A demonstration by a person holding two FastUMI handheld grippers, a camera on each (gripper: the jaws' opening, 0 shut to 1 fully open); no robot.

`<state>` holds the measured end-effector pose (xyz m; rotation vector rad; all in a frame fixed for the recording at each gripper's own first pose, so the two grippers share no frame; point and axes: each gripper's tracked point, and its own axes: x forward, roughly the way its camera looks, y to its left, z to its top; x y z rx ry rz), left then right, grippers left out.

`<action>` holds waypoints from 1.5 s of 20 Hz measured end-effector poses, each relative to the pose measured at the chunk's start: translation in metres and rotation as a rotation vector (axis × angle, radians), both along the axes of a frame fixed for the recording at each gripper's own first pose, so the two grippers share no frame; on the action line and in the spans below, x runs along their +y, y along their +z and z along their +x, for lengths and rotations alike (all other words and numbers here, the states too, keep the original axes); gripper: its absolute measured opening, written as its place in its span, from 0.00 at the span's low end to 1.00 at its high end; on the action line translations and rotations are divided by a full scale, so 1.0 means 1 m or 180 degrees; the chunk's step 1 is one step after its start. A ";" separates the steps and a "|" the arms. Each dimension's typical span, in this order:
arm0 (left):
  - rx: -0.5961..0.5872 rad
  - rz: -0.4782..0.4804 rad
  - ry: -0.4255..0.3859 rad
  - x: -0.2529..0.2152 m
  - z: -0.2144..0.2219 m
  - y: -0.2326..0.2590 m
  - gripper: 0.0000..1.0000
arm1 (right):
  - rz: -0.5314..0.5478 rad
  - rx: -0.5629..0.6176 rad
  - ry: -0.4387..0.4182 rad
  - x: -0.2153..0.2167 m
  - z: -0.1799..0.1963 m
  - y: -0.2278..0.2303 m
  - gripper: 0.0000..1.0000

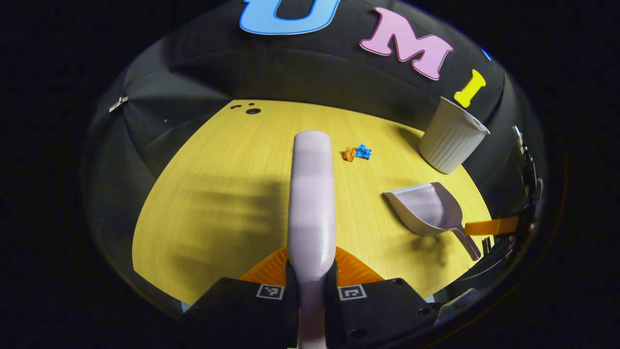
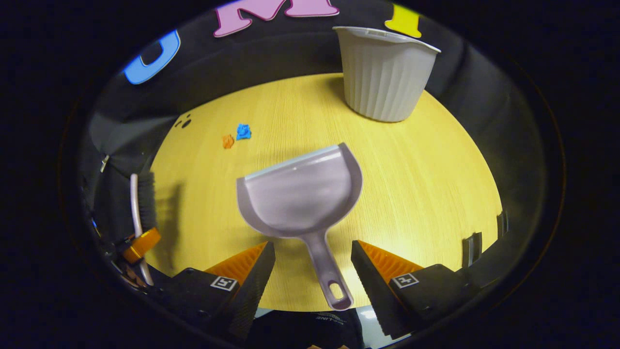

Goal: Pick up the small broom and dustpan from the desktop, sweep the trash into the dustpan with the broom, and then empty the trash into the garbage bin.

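Observation:
My left gripper (image 1: 311,271) is shut on the lilac broom (image 1: 312,194), whose back stretches forward over the yellow desktop (image 1: 218,194). In the right gripper view the broom (image 2: 136,203) hangs at the far left with dark bristles. The lilac dustpan (image 2: 302,194) lies flat on the desk, mouth facing away. Its handle (image 2: 329,276) runs between the fingers of my open right gripper (image 2: 312,245), untouched by either. Orange trash (image 1: 348,154) and blue trash (image 1: 363,151) lie together farther back. The white ribbed bin (image 2: 385,72) stands upright at the back right.
Small dark holes (image 1: 252,110) sit in the desk's far left corner. The black cloth wall closes in behind the desk. Open wood lies between the dustpan (image 1: 426,208) and the scraps, and the bin (image 1: 453,140) is close to the desk's right edge.

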<state>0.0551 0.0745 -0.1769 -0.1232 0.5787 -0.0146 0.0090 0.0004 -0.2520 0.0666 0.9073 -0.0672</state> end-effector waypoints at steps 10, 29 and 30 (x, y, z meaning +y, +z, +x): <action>0.0295 0.0077 0.0236 -0.017 0.009 -0.005 0.26 | -0.0320 0.0239 0.0583 -0.009 0.026 -0.059 0.87; 0.0693 0.0483 0.0232 -0.029 0.090 0.004 0.26 | -0.0050 0.0350 0.1245 -0.018 0.040 -0.057 0.35; 0.0708 0.0506 0.0157 -0.027 0.101 0.003 0.26 | -0.0053 0.0325 0.1242 -0.021 0.039 -0.055 0.35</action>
